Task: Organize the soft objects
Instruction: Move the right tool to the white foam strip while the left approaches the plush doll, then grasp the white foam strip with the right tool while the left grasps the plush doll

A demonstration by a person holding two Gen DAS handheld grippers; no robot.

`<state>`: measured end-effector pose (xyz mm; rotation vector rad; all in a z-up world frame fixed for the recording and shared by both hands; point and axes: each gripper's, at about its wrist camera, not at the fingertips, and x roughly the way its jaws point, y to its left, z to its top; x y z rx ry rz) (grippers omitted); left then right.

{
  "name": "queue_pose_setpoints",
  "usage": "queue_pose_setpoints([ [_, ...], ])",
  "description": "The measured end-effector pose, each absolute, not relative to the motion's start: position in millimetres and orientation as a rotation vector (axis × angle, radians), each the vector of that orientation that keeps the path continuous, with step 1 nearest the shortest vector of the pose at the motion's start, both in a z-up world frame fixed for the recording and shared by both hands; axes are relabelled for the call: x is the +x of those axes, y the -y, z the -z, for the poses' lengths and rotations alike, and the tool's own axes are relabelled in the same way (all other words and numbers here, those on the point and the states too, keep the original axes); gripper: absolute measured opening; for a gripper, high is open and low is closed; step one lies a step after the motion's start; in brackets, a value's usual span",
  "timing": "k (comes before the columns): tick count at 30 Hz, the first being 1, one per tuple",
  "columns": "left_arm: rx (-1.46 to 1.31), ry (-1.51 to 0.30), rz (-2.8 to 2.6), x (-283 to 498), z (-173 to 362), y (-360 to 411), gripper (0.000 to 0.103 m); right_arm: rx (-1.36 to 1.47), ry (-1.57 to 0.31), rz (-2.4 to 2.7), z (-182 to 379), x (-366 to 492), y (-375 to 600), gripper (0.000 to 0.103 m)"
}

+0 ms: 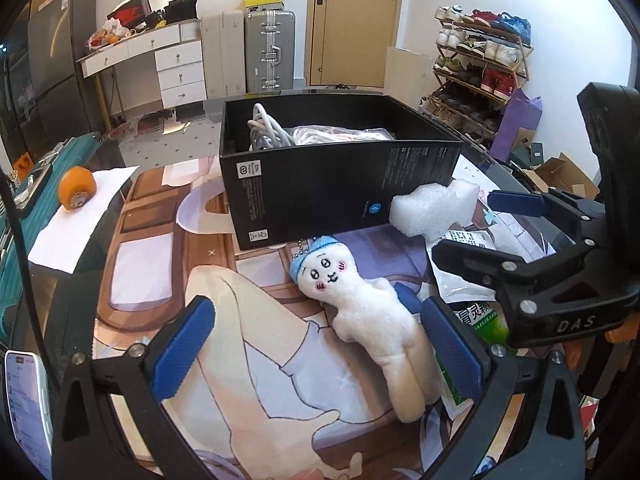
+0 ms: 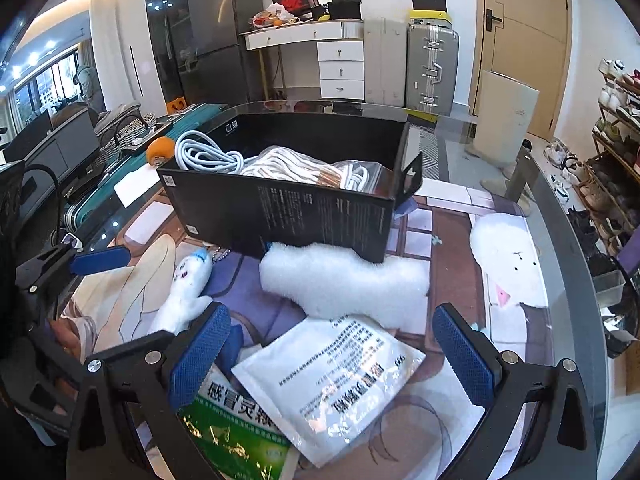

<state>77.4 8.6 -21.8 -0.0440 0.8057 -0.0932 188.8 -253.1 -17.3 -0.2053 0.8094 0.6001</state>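
The left tool (image 1: 316,346) is spread wide, empty, low over the plush doll (image 1: 362,306) at centre frame, its right pad beside the doll's body, presumably lining up a grasp. The right tool (image 2: 332,358) is also apart and empty, hovering over a white sachet (image 2: 332,384) at lower centre. The black box (image 2: 296,204), upper centre on the counter (image 2: 560,280), already holds cables. A foam piece (image 2: 344,284) lies against the box's front wall, which a lifted doll would likely have to clear.

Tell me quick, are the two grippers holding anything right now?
Left gripper: open, holding nothing, over the white plush doll with the blue cap.
Right gripper: open, holding nothing, above the white printed plastic pouch.
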Motion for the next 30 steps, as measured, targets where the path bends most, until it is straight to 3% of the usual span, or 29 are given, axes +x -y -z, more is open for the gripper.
queue_pose_setpoints([
  [24,-0.068,-0.795,0.059,75.1,13.0,-33.5,0.103,-0.193,-0.847,-0.565,28.3,218.9,234.4,0.102],
  [27,-0.063,-0.797,0.065,74.5,13.2,-29.6,0.103,-0.191,-0.844,-0.562,27.8,217.9,236.1,0.092],
  [30,-0.057,-0.797,0.069,74.3,12.7,-28.1,0.103,-0.185,-0.835,-0.566,26.4,214.3,239.5,0.091],
])
